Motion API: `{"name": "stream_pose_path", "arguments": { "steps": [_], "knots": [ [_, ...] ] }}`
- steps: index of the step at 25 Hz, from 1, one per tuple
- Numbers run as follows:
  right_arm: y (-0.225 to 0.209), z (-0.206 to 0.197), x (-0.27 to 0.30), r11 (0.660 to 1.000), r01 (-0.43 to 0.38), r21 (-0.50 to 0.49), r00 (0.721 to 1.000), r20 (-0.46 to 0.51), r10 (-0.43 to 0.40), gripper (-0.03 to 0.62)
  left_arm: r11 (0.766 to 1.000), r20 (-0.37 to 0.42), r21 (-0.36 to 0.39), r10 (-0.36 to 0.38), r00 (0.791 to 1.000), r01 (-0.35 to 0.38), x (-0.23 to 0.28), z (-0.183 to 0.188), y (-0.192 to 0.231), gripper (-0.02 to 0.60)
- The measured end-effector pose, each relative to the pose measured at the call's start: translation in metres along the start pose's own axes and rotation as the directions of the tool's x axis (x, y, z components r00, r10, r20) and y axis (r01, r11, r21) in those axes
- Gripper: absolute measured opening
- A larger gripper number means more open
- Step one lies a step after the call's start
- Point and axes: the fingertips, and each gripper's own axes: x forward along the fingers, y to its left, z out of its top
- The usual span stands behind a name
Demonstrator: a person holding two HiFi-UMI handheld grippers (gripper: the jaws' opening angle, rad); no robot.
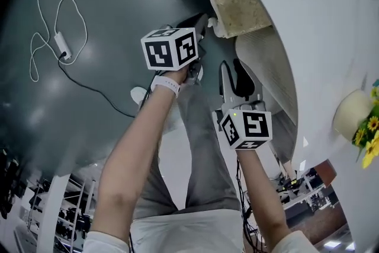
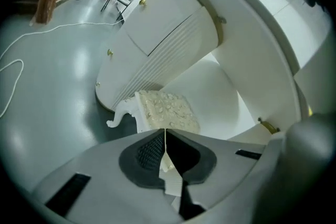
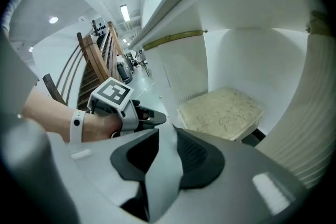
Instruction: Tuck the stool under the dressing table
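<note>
Two grippers, nothing held | left gripper (image 2: 165, 132) fingers closed | right gripper (image 3: 167, 131) fingers part open | stool (image 1: 234, 0) seat in counter (image 1: 320, 21) kneehole, beside ribbed cabinet (image 2: 157, 55)

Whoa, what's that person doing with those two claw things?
A person holds a claw tool in each hand. The stool with the cream cushion sits in the gap under the white dressing table. Neither claw touches it. The left claw is shut on nothing, and the right claw is open and empty. Both hang in the air in front of the stool. The tucking in looks done.
</note>
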Motion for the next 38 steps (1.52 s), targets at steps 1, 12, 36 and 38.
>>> {"name": "stream_pose_path", "arguments": {
  "steps": [1, 12, 36, 38],
  "knots": [
    [0.006, 0.004, -0.007, 1.000, -0.004, 0.000, 1.000, 0.001, 0.004, 0.108, 1.000, -0.005, 0.017, 0.006, 1.000, -0.005, -0.015, 0.000, -0.003, 0.011],
    [0.083, 0.072, -0.086, 0.995, -0.092, -0.034, 0.994, 0.049, 0.093, 0.057, 0.976, 0.037, 0.206, 0.065, 0.997, -0.072, -0.180, 0.017, -0.050, 0.009],
    [0.260, 0.206, -0.295, 0.930, -0.239, -0.280, 0.933, 0.199, 0.300, 0.011, 0.924, 0.374, 0.346, 0.025, 0.927, -0.164, -0.570, 0.058, -0.201, 0.008],
    [0.276, 0.214, -0.314, 0.918, -0.250, -0.308, 0.921, 0.215, 0.324, 0.011, 0.925, 0.414, 0.337, 0.021, 0.910, -0.175, -0.599, 0.057, -0.208, 0.008]
  ]
}}
